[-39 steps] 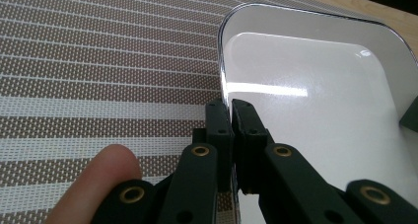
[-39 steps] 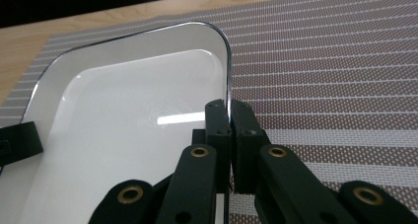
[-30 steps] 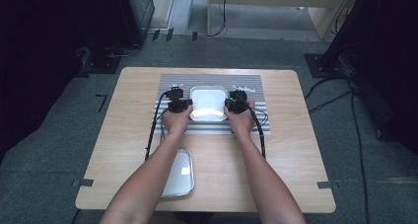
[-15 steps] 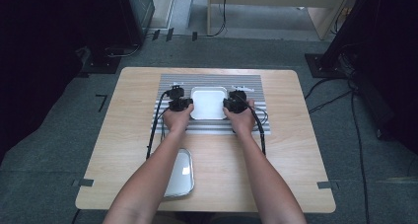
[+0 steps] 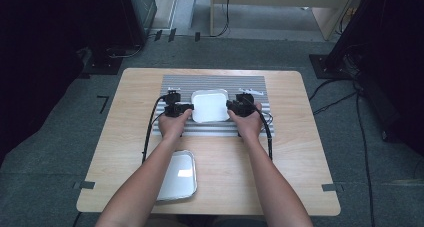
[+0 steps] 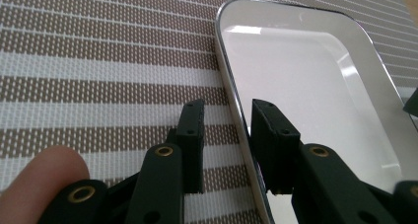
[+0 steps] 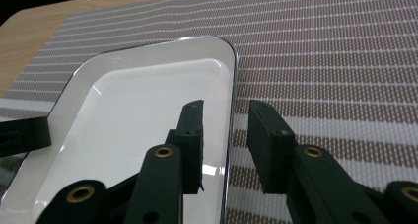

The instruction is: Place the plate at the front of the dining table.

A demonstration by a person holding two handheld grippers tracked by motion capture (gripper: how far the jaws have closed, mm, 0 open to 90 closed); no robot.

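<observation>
Since the picture a second ago the white tray (image 5: 210, 106) no longer shows a bright tilted glare; it now sits flat and square between the two grippers, and the hands have hardly shifted.

The table (image 5: 125, 137) takes up the middle of the high view, with the striped mat (image 5: 215, 81) across its upper half. The tray lies at the mat's centre, just above mid-frame. A second tray (image 5: 177, 176), metal and shiny, lies lower left of centre on the bare wood, partly under the left forearm.

The white tray is a shallow rounded rectangle with a thin bright rim and a glossy floor (soft reflections run along its inner wall).

The left gripper (image 6: 226, 123) has its jaws parted, one on each side of the tray's rim, one jaw over the mat and one inside; a fingertip (image 6: 42, 167) shows at lower left. The right gripper (image 7: 224, 125) also straddles the opposite rim with its jaws apart and a visible gap to the rim.
</observation>
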